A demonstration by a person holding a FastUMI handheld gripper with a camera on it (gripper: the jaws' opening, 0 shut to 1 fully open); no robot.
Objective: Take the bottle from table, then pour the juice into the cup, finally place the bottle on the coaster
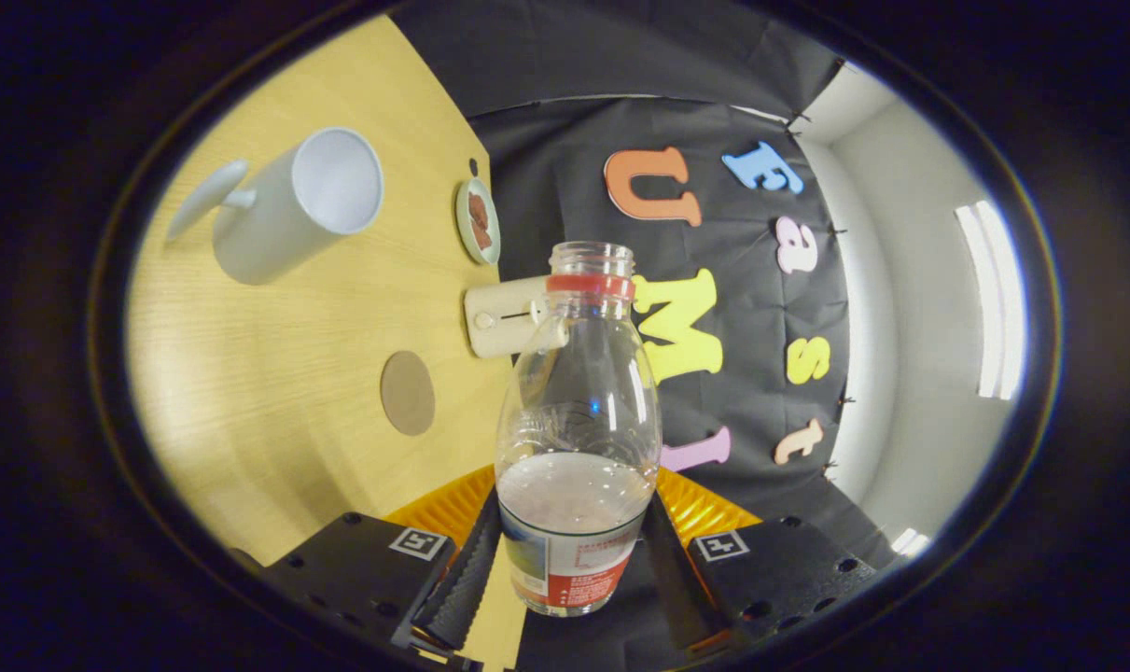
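**A:** What is seen between the fingers?

**B:** A clear plastic bottle (576, 439) is clamped by the gripper (572, 569), one finger pressed against each side of its lower body. The cap is off, and a red ring is seen around the open neck. A label in white and red is wrapped around the base, and pale liquid fills roughly the lower third. The whole view is tilted, so the table runs up along one side.

**A:** And where are the cup and coaster?

**B:** A white cup (289, 205) with a handle is seen well beyond the fingers, on the light wooden table (275, 392). A round brown coaster (408, 393) lies nearer, between the cup and the fingers, apart from both. A cream rectangular block (504, 317) is partly hidden behind the bottle's shoulder, and a small round dish (478, 221) sits beyond it at the table's edge.

**A:** How is the room described?

**B:** Black cloth is hung behind the table, with a pale wall (910, 308) beside it.
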